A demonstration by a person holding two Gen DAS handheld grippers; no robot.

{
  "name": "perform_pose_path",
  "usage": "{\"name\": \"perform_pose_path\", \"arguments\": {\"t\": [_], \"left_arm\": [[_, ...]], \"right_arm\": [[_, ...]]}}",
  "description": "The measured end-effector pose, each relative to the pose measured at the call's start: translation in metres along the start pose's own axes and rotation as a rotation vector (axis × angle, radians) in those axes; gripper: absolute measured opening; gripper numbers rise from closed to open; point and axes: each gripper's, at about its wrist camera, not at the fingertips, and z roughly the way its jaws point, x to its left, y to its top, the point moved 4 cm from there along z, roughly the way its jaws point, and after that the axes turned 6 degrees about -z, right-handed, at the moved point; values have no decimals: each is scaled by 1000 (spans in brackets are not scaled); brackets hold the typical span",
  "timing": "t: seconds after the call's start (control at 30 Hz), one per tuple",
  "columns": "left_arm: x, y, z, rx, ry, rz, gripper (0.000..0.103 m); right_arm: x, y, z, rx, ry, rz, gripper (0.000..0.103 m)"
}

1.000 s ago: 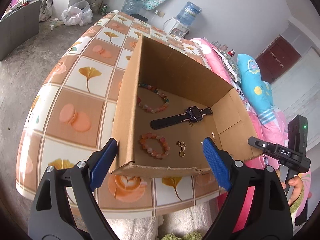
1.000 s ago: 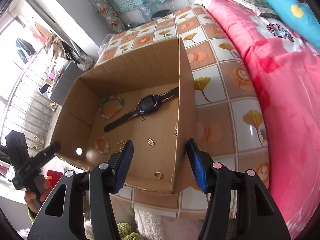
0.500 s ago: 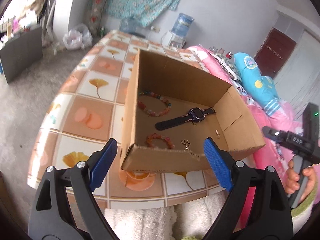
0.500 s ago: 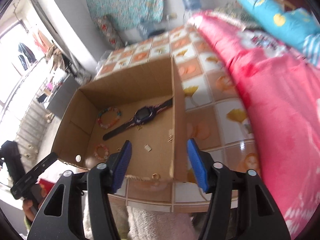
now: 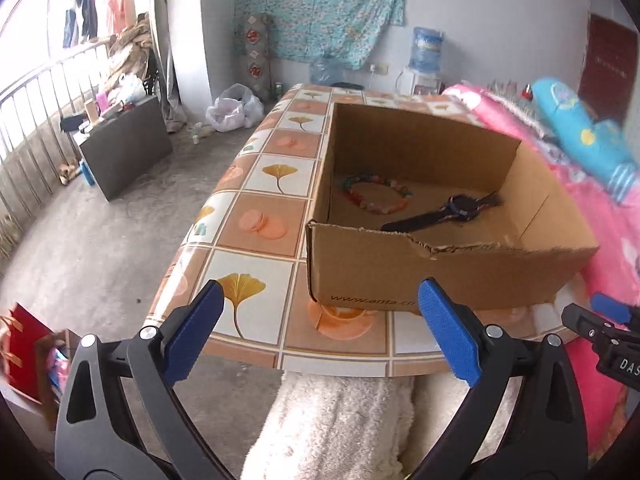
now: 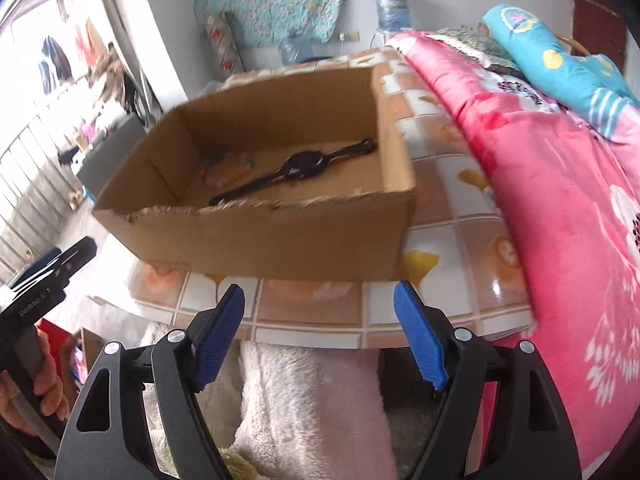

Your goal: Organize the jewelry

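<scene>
Left gripper (image 5: 320,340): fingers spread wide and opening further, nothing between them. It is held off the near edge of the desk (image 5: 276,216), pointed down toward the box (image 5: 440,280).

Right gripper (image 6: 320,336): fingers also apart and opening, nothing between them. It too is short of the desk's near edge, below the box's front wall. This view is motion-blurred.

Box: open-topped cardboard, torn along its near rim, sitting on the tile-patterned desk close to the near edge. A pink blanket (image 6: 560,200) lies along the desk's right side.

Contents seen from the left wrist: a bead bracelet (image 5: 376,194) on the floor of the box toward the back left; a dark watch (image 5: 444,214) laid flat, strap stretched diagonally, to the right of the bracelet and apart from it. The near wall hides the front part of the box floor, so I cannot tell what lies there.

Below both grippers: white fleece fabric (image 5: 332,428).
</scene>
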Motion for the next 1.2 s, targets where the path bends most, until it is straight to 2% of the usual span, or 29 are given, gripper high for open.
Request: {"name": "perform_pose_path", "arguments": {"t": [0.07,0.17,0.3,0.97,1.2], "left_arm": [[-7,-4,11,72,-1,40,94],[-15,-11,27,179,-10,50,94],[-22,-12,25,169,-17,26,94],[-38,-5,19,141,4,45,94],[-37,-5,21,164,3,39,94]], "right_arm": [[10,4,3,-7,4,-15,83],[21,11,10,6,26,-39,83],[27,16,13,20,16,-54,83],[20,18,15,34,2,2,83],[19,19,18,44,-1,8,83]]}}
